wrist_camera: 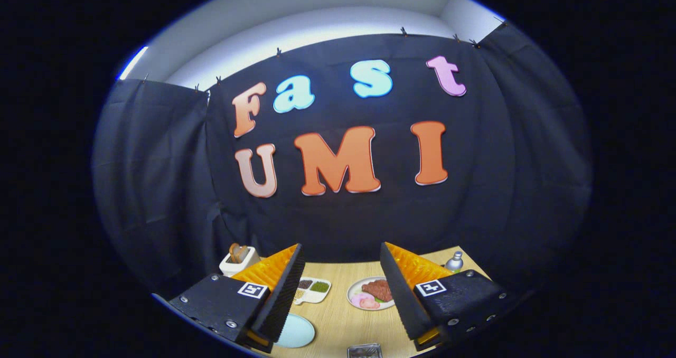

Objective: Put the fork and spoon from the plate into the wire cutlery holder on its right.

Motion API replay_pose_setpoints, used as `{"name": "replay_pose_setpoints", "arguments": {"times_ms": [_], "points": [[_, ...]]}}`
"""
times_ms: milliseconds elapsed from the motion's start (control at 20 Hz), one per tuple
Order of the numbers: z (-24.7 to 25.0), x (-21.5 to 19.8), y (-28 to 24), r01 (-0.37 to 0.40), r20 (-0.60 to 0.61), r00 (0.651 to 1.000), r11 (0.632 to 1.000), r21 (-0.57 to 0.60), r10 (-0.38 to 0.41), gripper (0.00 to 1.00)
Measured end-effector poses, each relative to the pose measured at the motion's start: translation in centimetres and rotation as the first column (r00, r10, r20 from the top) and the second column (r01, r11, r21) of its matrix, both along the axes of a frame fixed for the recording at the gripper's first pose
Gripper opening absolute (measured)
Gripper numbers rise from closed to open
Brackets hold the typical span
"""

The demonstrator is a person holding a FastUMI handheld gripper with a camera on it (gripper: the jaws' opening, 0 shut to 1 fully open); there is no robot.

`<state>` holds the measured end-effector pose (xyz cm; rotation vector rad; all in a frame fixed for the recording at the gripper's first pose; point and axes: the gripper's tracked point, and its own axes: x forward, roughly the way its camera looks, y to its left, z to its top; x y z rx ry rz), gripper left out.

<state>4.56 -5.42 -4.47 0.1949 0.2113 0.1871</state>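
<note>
My gripper (341, 248) is open, held high above a wooden table (338, 310), with nothing between its fingers. Close below them lies a pale blue plate (297, 330), partly hidden behind the left finger; I cannot make out a fork or spoon on it. To its right, between the finger bases, shows the top of a metal container (364, 350), which may be the wire cutlery holder; most of it is cut off.
Farther back on the table stand a white plate with meat and ham slices (371, 293), a white divided dish of seeds (312, 289), a white toaster with bread (238, 258) at the far left and a small silver bottle (454, 262) at the far right.
</note>
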Motion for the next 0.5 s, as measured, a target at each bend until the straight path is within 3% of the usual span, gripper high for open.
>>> {"name": "replay_pose_setpoints", "arguments": {"times_ms": [200, 500], "points": [[3.5, 0.0, -1.5, 0.056, 0.125, 0.991, 0.998, -0.040, -0.051, 0.94], [7.1, -0.4, -2.5, 0.126, 0.255, 0.962, 0.989, -0.075, -0.103, 0.96]]}}
